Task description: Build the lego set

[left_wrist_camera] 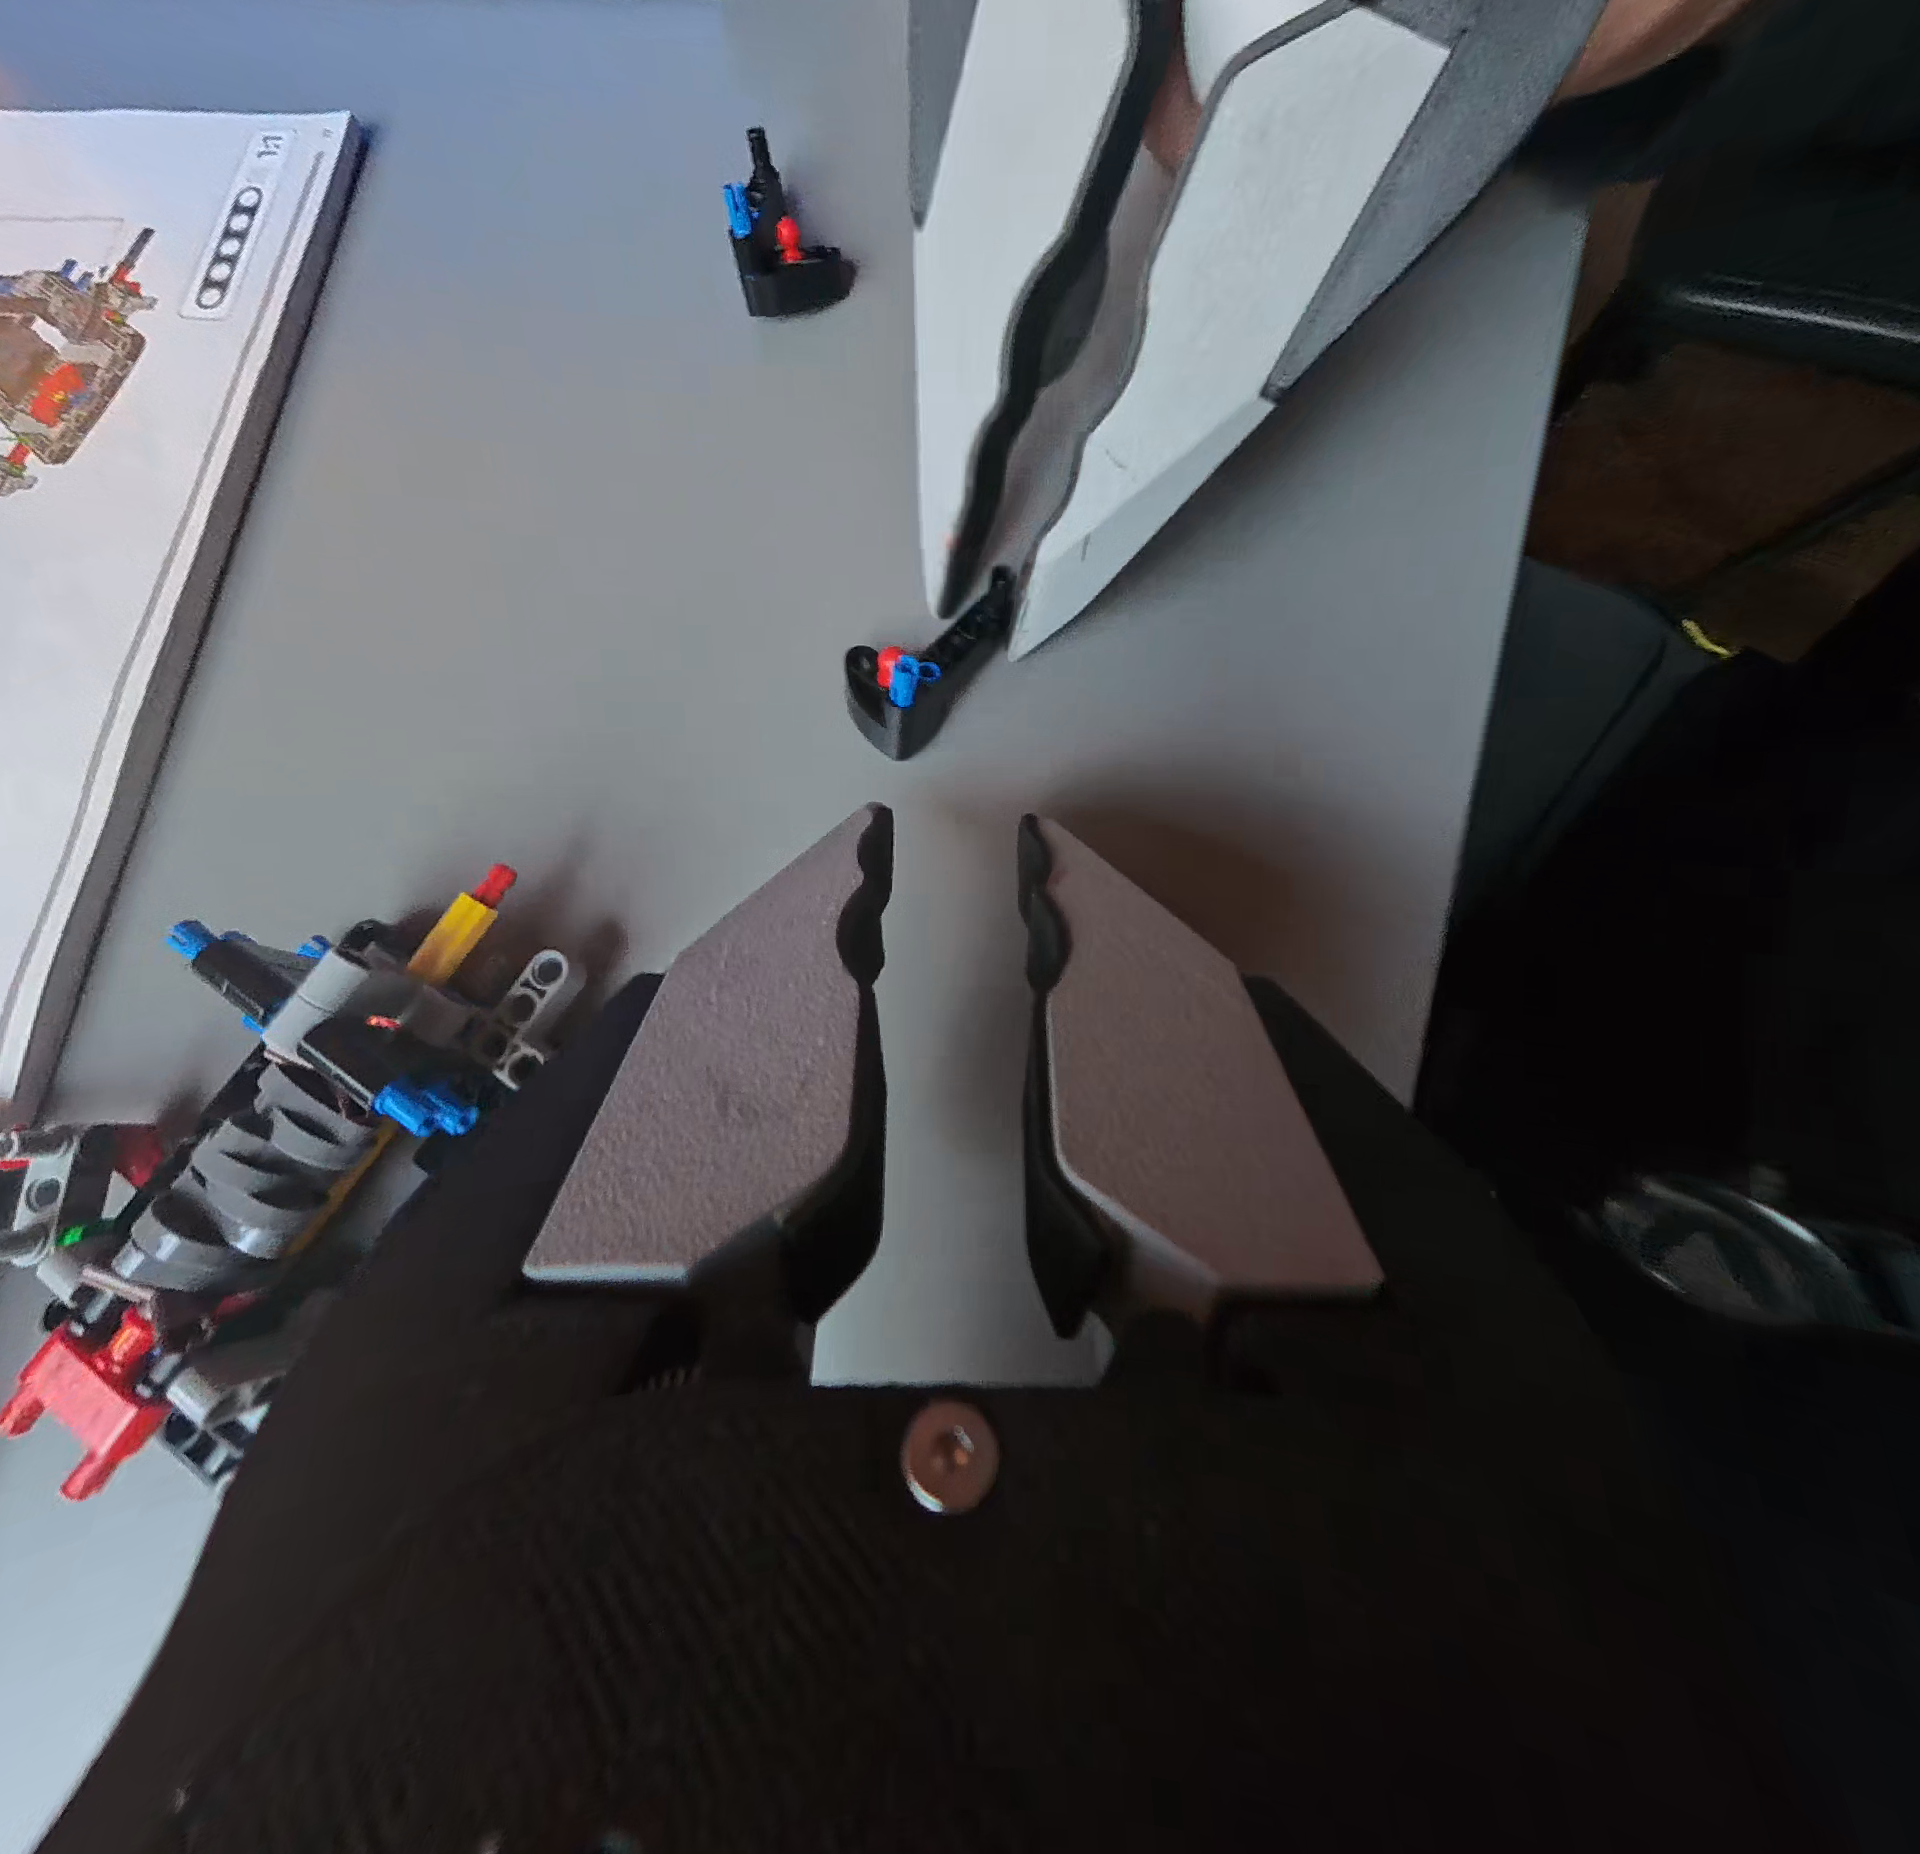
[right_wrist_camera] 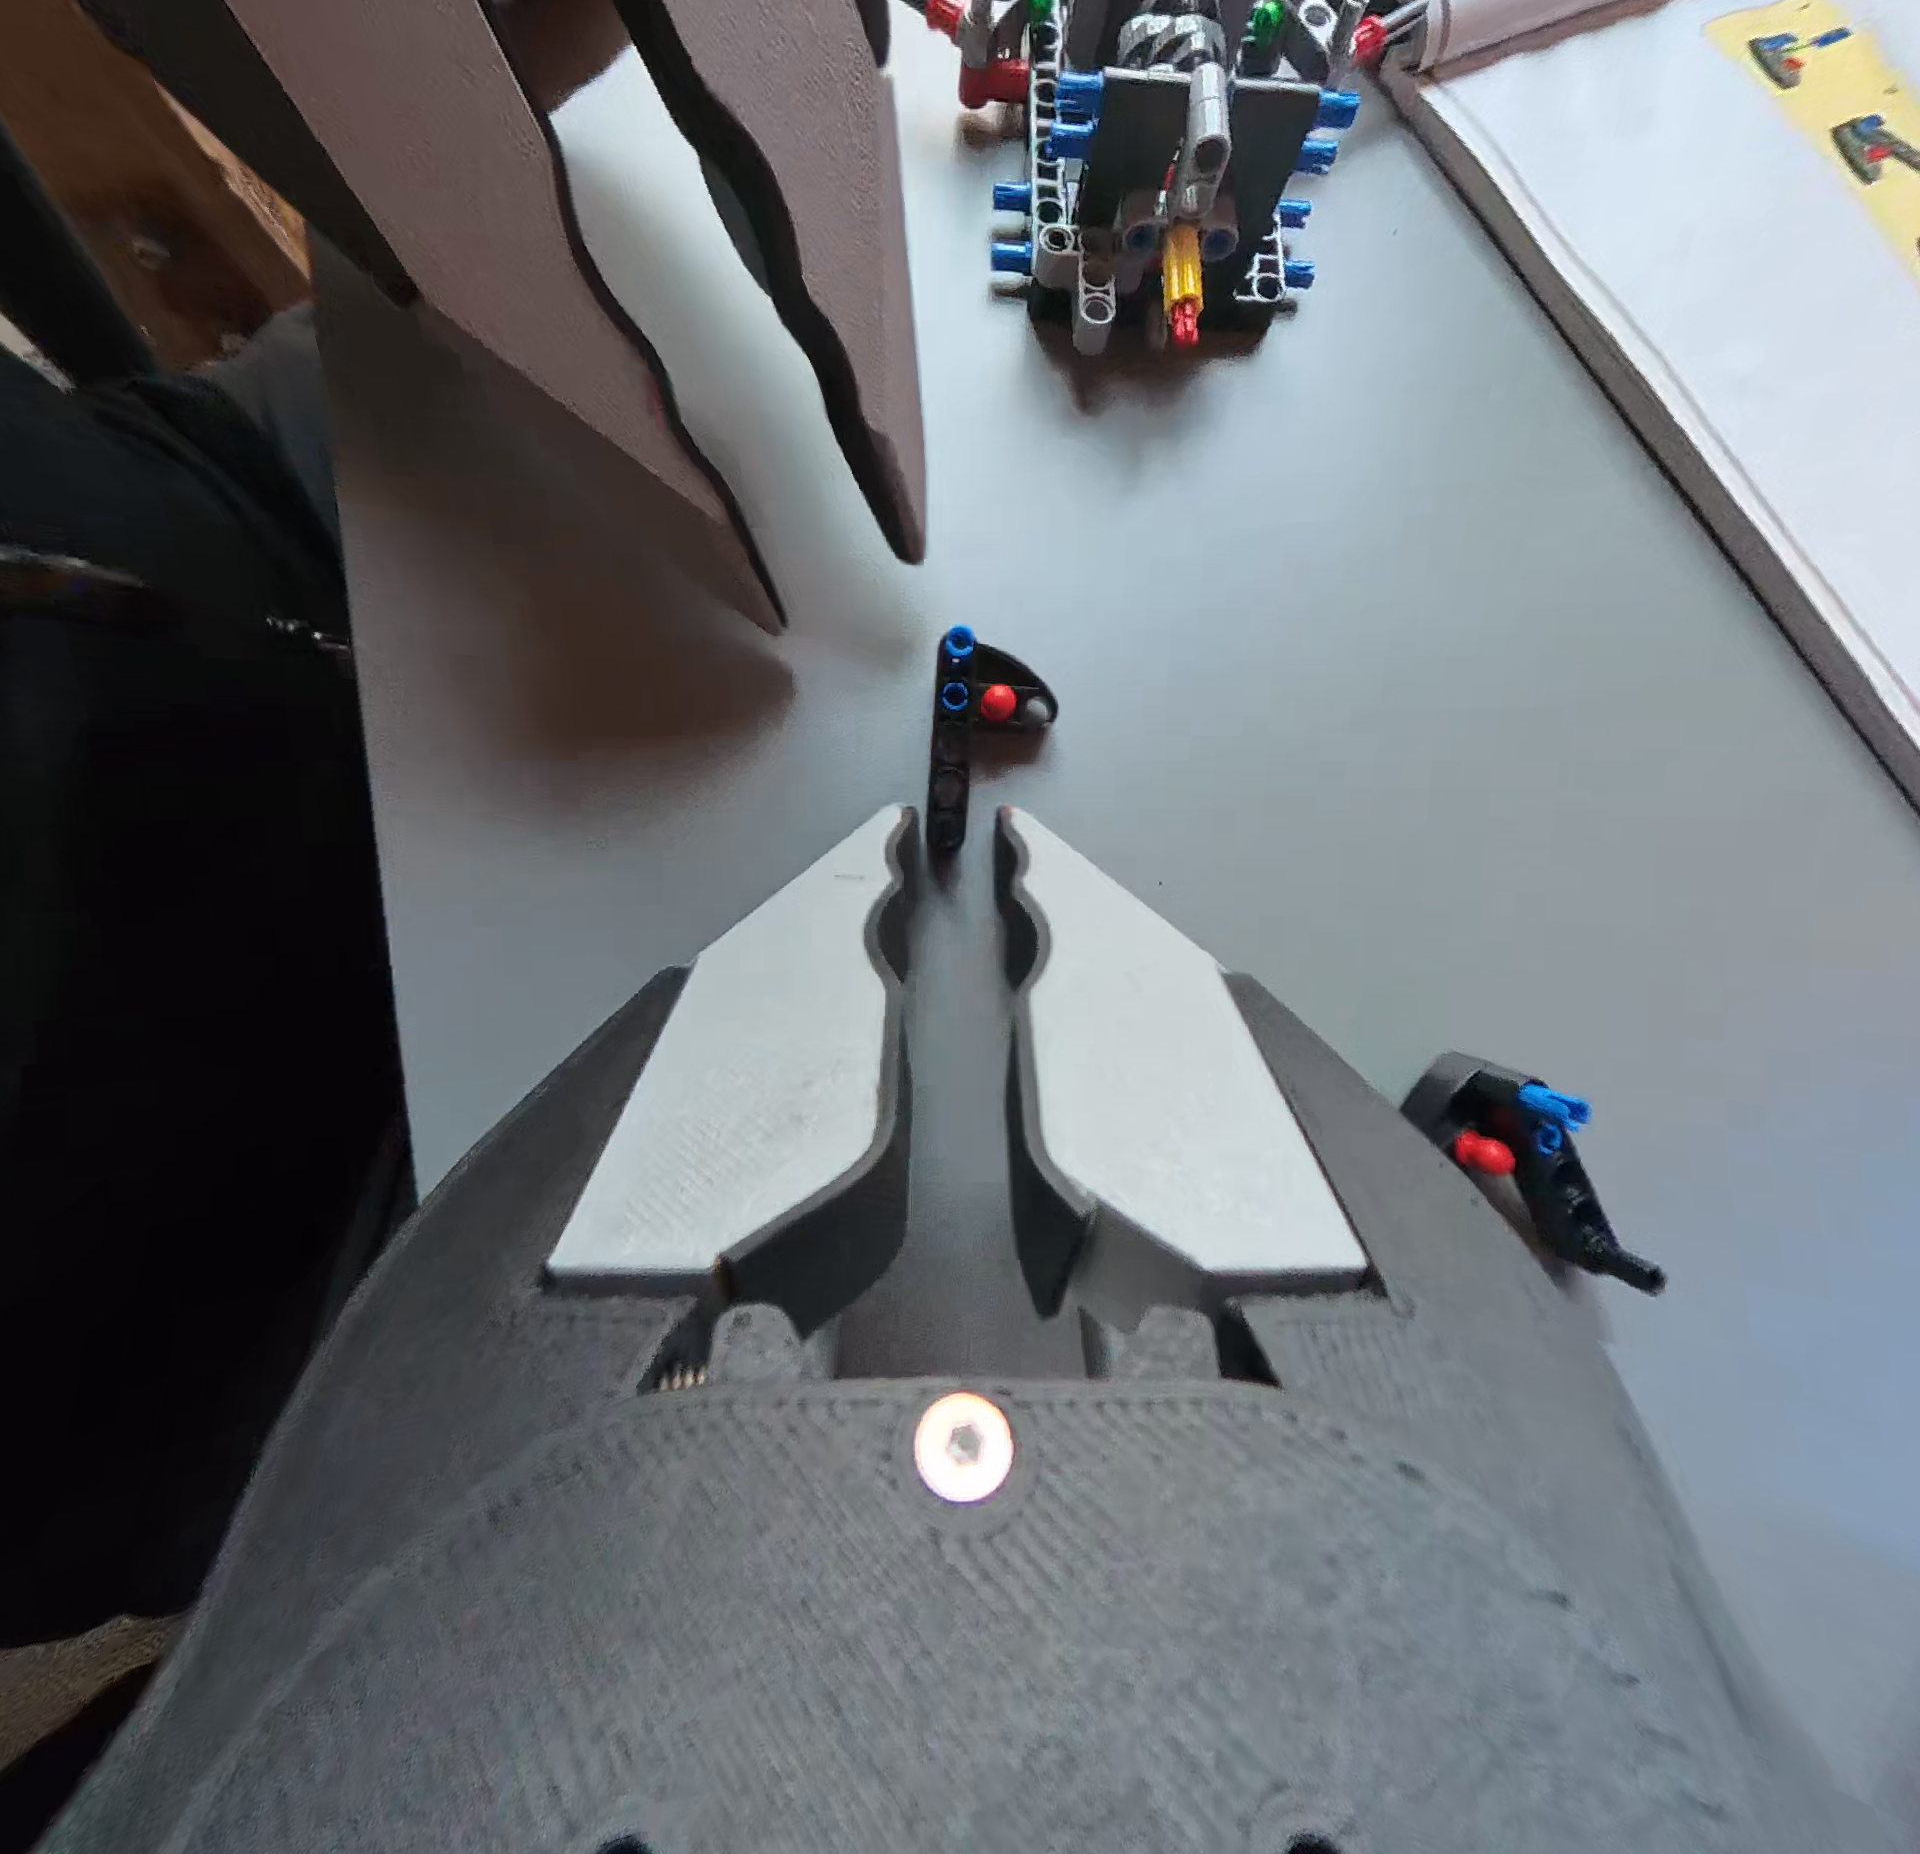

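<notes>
Right tongs (right_wrist_camera: 956, 828) apart, tips straddling the black beam end of a small black piece (right_wrist_camera: 971, 724) with blue and red pins, lying on the grey desk (right_wrist_camera: 1351, 661). Left tongs (left_wrist_camera: 956, 828) apart, holding nothing, pointing at that piece. Main lego model (right_wrist_camera: 1164, 142) at 12 o'clock in right view. Second small piece (right_wrist_camera: 1527, 1160) at 4 o'clock. Instruction booklet (left_wrist_camera: 156, 454) at 10 o'clock in left view.
</notes>
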`<state>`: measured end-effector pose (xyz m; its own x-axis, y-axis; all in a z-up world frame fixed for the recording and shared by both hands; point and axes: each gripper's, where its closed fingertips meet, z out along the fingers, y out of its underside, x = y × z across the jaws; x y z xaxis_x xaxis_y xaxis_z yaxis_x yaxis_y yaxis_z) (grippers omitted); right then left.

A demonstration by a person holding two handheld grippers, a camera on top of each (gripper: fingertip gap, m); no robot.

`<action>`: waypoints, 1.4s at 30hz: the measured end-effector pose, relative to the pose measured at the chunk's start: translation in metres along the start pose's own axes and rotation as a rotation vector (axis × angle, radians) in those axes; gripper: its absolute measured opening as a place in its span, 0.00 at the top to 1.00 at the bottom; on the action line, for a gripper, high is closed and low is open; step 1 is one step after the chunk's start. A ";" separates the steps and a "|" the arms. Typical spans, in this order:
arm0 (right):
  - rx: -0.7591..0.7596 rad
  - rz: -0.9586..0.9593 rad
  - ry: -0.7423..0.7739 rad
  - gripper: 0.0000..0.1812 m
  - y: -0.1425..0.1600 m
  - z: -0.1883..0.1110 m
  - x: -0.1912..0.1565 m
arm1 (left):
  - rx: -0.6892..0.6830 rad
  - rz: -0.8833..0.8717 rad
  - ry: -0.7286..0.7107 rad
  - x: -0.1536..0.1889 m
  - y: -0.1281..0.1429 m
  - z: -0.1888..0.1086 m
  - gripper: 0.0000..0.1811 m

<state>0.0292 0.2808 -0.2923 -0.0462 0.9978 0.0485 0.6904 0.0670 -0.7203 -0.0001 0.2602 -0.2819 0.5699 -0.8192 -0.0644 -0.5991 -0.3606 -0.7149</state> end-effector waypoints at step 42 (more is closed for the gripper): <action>0.279 -0.192 0.198 0.91 -0.036 -0.022 0.014 | 0.140 0.003 -0.029 -0.010 0.019 -0.035 0.95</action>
<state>0.0195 0.2927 -0.2506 0.0037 0.9494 0.3141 0.4589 0.2775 -0.8441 -0.0362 0.2459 -0.2706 0.5856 -0.8061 -0.0855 -0.5179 -0.2909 -0.8044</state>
